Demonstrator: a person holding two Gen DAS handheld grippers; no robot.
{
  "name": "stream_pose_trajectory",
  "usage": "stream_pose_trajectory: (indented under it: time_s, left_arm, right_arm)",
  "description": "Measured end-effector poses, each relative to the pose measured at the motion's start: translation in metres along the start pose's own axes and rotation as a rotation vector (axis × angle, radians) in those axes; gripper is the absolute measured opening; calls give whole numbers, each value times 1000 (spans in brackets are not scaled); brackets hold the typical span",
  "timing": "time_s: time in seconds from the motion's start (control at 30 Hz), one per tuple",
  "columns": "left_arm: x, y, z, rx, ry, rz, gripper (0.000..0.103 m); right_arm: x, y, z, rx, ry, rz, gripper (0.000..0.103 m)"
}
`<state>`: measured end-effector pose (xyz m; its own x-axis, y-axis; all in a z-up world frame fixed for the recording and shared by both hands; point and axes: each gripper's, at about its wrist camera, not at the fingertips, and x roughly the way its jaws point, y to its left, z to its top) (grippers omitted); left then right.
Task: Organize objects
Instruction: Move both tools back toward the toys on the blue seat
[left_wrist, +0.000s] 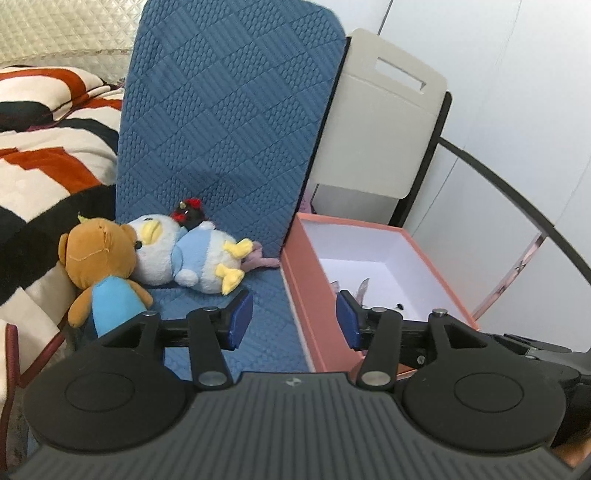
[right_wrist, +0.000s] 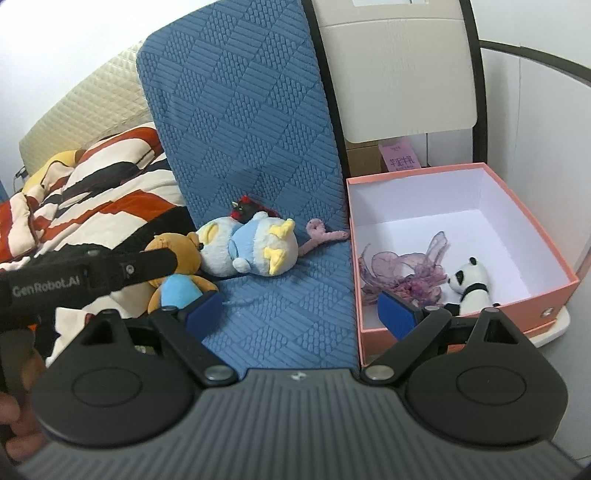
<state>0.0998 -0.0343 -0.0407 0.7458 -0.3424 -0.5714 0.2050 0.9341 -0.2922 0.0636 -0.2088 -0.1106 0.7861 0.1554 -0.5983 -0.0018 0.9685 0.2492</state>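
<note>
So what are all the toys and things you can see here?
teddy bear: one, brown with a blue shirt, lying on the blue mat
duck: one, white and light blue with yellow feet, beside the teddy bear
small dark toy: one, black and red, behind the duck
pink toy: one, mostly hidden behind the duck
box: one, pink outside and white inside, open, right of the mat
panda: one, black and white, in the box
purple ribbon: one bundle, in the box
mat: one, blue, quilted
blanket: one, red, black and cream stripes
left gripper: open, empty
right gripper: open, empty
</note>
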Motion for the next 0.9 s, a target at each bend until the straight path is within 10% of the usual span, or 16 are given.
stream_pose_trajectory:
  time_s: [0.9]
  left_arm:
    - [114,79,-27,0,38,94,89]
  right_arm:
    - [84,-16,-26,29,-29,-24,79]
